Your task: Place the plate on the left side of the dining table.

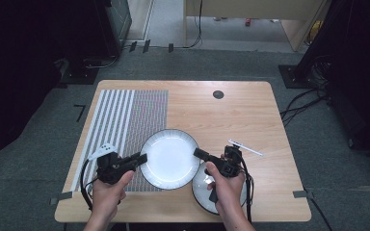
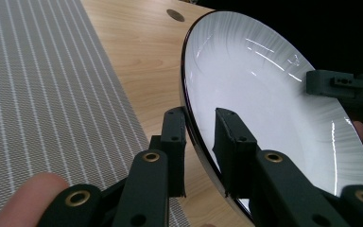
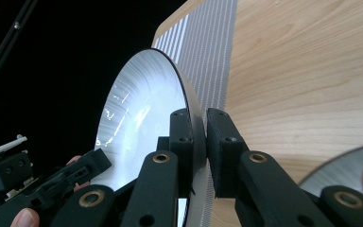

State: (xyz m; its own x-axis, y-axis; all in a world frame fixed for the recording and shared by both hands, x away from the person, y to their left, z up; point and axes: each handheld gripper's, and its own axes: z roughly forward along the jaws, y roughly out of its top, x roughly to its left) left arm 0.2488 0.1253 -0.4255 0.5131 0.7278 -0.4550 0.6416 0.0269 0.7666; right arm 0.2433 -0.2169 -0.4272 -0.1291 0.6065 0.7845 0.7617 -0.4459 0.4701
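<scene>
A white plate with a dark rim [image 1: 169,159] is held between both grippers at the table's near middle, and it looks slightly raised. My left gripper [image 1: 142,158] grips its left rim. In the left gripper view the jaws [image 2: 201,116] straddle the plate's [image 2: 264,94] edge. My right gripper [image 1: 198,154] is shut on the opposite rim, with its jaws [image 3: 199,116] pressed tight on the plate [image 3: 142,113]. A second plate [image 1: 204,191] lies partly under the right hand.
A grey striped placemat [image 1: 125,120] covers the left part of the wooden table [image 1: 250,110]. A thin white stick [image 1: 244,147] lies to the right of the right gripper. A dark round grommet [image 1: 218,94] sits near the far edge.
</scene>
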